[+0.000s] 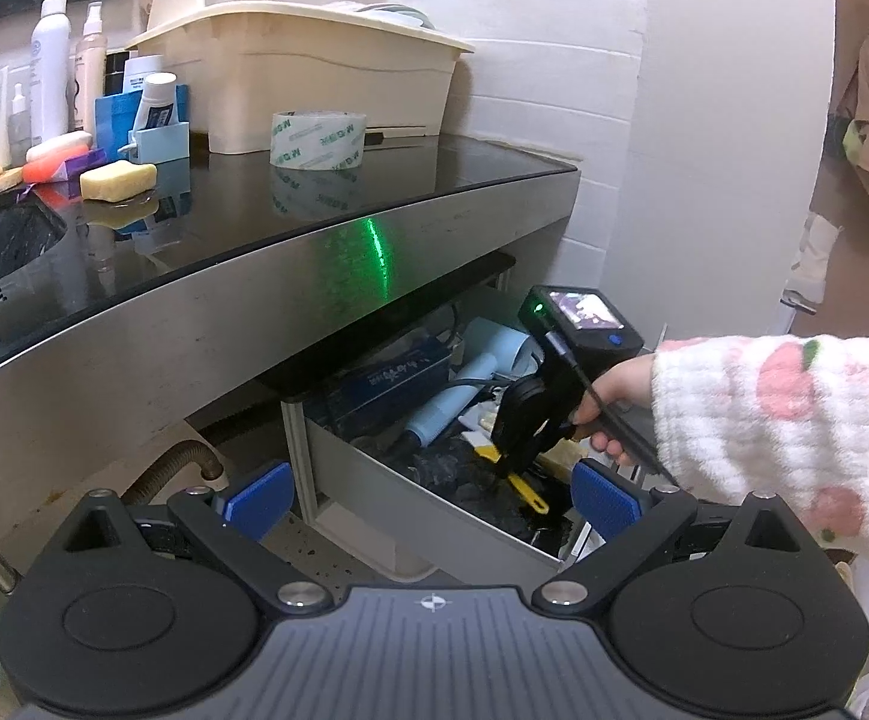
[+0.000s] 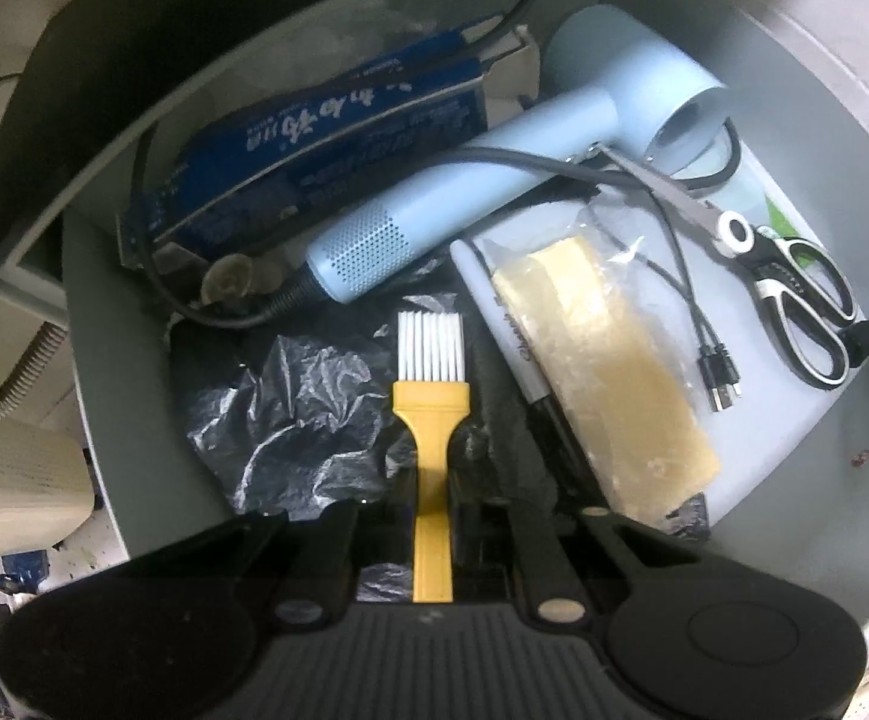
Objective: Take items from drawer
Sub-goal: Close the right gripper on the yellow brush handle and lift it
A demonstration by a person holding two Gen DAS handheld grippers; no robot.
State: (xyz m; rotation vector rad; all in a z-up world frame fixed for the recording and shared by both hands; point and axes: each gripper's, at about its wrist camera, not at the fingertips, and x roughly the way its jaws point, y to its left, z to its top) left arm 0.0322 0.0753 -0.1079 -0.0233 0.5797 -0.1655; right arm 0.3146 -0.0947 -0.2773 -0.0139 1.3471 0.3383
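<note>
Drawer [image 2: 134,420] stands pulled out below the front edge of the bench [image 1: 374,192], its grey walls enclosing a crowded load. Largest item inside is the pale blue hair dryer [image 2: 494,180], lying diagonally toward the drawer's far wall beside a dark blue box [image 2: 326,138]. Scissors [image 2: 794,294] and a wrapped yellowish block [image 2: 608,372] lie along the right side; a black plastic bag [image 2: 290,414] covers the near floor of the drawer.

The task's thing for this step is judged to be the yellow brush [image 2: 431,420]. Its long axis runs in line with the right hand-held gripper [image 2: 432,546]: handle end between the fingers, white bristles pointing away toward the hair dryer. The right hand-held gripper is clamped together on the handle, pointing steeply down into the drawer. In the left wrist view the brush [image 1: 524,489] hangs just above the black bag near the drawer's front wall.

The left hand-held gripper [image 1: 431,495] is held outside the drawer's front, fingers well apart and holding nothing. The right side is therefore the working one. The coming move likely calls for a straight lift along the brush axis, clear of the drawer's front wall.
</note>
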